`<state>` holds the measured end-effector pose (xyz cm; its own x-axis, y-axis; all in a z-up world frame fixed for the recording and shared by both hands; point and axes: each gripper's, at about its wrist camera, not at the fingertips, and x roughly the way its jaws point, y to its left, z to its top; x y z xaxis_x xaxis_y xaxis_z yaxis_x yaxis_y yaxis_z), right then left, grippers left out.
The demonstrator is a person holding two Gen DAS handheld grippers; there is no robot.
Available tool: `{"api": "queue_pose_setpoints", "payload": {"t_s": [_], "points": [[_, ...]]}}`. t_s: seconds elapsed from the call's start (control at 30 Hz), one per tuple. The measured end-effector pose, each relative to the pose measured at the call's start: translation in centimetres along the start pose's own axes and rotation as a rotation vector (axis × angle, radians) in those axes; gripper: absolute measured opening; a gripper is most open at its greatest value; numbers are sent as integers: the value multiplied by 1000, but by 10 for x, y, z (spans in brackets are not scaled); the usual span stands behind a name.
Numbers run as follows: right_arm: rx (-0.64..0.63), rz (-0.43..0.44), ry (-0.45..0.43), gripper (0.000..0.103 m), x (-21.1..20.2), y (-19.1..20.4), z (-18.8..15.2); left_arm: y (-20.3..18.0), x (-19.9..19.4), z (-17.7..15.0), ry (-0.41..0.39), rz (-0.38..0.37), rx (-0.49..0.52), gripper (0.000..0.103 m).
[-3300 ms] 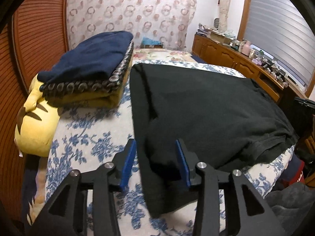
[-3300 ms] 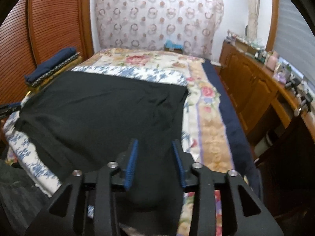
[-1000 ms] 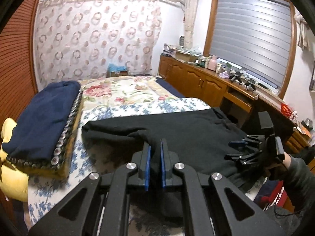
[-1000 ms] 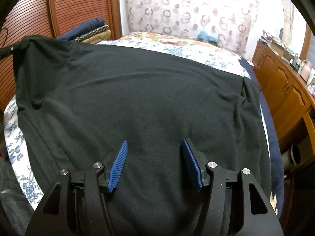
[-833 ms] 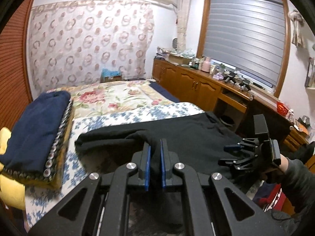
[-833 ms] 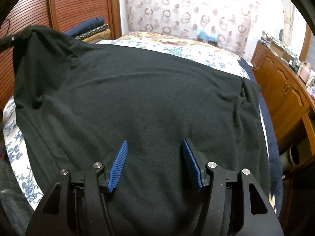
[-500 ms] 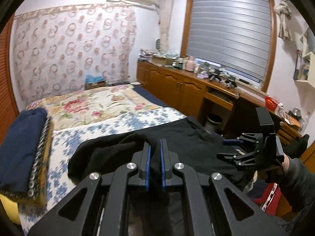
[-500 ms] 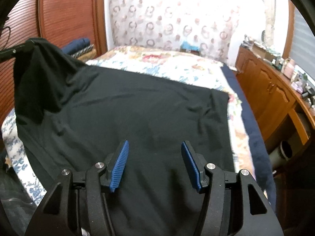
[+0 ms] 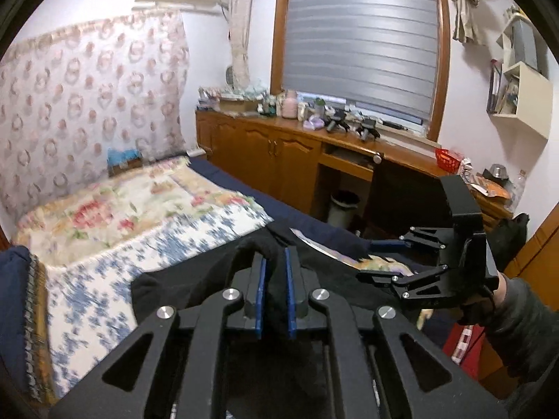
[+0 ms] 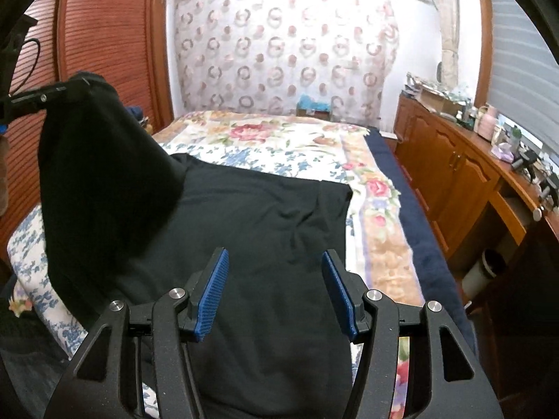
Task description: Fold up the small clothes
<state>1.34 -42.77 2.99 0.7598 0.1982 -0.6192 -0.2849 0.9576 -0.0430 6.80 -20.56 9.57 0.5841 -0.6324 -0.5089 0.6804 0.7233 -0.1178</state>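
Bedroom, floral bedspread [image 10: 265, 139] as work surface, wooden cabinets [image 9: 265, 160] along the right wall. Black garment [image 10: 265, 216] lies spread across the near half of the bed; its near-left corner hangs raised. I have the left gripper [image 9: 275, 279] pinching a bunch of that black cloth between its blue pads, jaws having just eased apart slightly with fabric between them. Right gripper [image 10: 276, 289] hovers over the garment's near edge, jaws spread, nothing held. Both point downward at a slant. For a clean fold, I judge the lifted corner should travel across to the right edge, kept taut, with the right gripper steadying the flat part
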Motion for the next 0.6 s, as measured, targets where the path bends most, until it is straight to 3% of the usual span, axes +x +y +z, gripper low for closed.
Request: {"api": "queue_pose_setpoints", "payload": {"t_s": [0.13, 0.27, 0.4, 0.6], "points": [[7, -4, 4, 58, -1, -4, -1, 3, 10, -9, 34, -22, -12, 35], [-3, 6, 13, 58, 3, 0, -1, 8, 12, -20, 62, -10, -19, 48], [-13, 26, 15, 58, 9, 5, 2, 15, 12, -34, 103, -16, -20, 53], [-42, 42, 25, 57, 29, 7, 11, 42, 8, -59, 122, 45, -66, 53]]}}
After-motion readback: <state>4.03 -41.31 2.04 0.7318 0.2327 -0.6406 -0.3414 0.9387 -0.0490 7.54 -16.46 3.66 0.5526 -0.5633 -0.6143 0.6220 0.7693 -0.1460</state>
